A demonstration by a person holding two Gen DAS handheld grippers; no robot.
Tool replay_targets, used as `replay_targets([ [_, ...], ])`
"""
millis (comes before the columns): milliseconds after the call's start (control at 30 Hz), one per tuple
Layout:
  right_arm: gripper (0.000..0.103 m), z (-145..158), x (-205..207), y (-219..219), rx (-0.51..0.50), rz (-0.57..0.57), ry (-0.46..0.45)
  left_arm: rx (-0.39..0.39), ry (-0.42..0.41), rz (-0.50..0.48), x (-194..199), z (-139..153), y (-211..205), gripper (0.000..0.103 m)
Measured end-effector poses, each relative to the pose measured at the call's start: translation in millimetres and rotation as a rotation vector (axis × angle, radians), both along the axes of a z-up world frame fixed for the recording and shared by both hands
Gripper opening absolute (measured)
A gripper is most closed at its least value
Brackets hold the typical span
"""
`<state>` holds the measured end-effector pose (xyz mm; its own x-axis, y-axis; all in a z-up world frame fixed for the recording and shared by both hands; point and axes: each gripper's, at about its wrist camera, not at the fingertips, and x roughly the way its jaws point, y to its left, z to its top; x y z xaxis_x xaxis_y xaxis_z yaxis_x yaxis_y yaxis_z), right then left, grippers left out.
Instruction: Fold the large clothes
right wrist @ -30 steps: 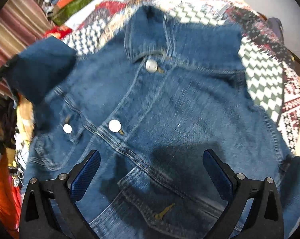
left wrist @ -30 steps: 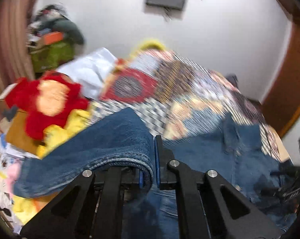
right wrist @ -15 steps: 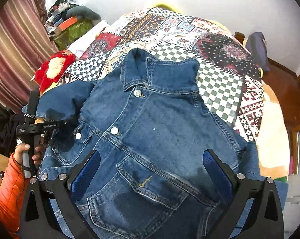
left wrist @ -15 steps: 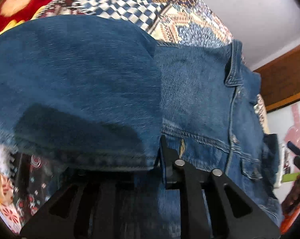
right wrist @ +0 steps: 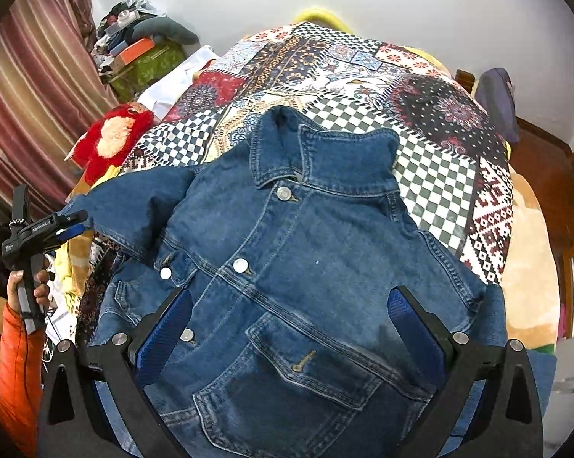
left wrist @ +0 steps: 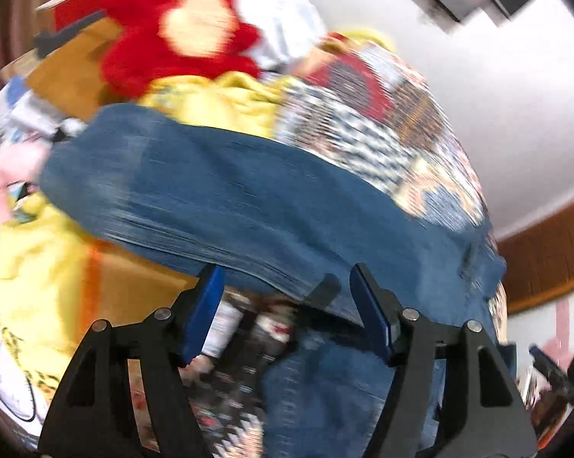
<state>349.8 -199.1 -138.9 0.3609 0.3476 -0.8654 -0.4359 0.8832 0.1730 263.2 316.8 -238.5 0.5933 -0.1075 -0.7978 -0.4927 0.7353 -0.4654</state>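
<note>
A blue denim jacket [right wrist: 306, 267] lies front up and buttoned on the patchwork bedspread [right wrist: 420, 160]. Its sleeve [right wrist: 134, 206] stretches out to the left, over the bed's edge. In the blurred left wrist view the same sleeve [left wrist: 229, 206] runs across just beyond my left gripper [left wrist: 287, 294]. That gripper's jaws are opening and the pads stand apart from the cuff edge, pressing on nothing. A hand in an orange sleeve holds the left gripper [right wrist: 67, 225] by the cuff end. My right gripper [right wrist: 290, 316] hangs open above the jacket's lower front, near a chest pocket.
A red plush toy [right wrist: 111, 141], yellow cloth [left wrist: 31, 267] and a cardboard box [left wrist: 69, 72] crowd the bed's left side. Striped curtains [right wrist: 31, 87] and a heap of clutter [right wrist: 142, 49] stand at the back left. A beige cushion [right wrist: 527, 267] lies along the right edge.
My left gripper was shut on the sleeve cuff and has let go, its jaws spreading. It swung left and down, leaving the sleeve stretched out. My right gripper rose, still open.
</note>
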Motion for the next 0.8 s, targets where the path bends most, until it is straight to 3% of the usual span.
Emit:
replay_targets([
  [133,0.102,-1.3,0.0,6.1,-0.019,0.009,-0.005,-0.082,-0.034,0.071,-7.3,-11.4,26.1,0.067],
  [200,0.102,-3.1,1.1,7.7,-0.022,0.007,0.001,-0.074,-0.042,0.083,-5.3,-13.0,29.1,0.065],
  [333,0.102,-6.7,2.0,7.4,-0.010,-0.002,0.018,0.060,-0.003,0.078,-1.4,-10.8,27.9,0.048],
  [533,0.102,-4.6,-2.3,1.2,0.008,0.000,0.013,0.169,0.033,0.061,6.8,-7.8,21.6,0.022],
  [600,0.102,-3.3,-2.8,-2.6,0.015,-0.003,0.011,0.195,0.007,0.049,4.5,7.3,15.2,0.013],
  [800,0.102,0.7,-0.3,-18.5,0.050,-0.028,0.013,0.298,-0.133,-0.035,11.5,78.8,-22.0,0.011],
])
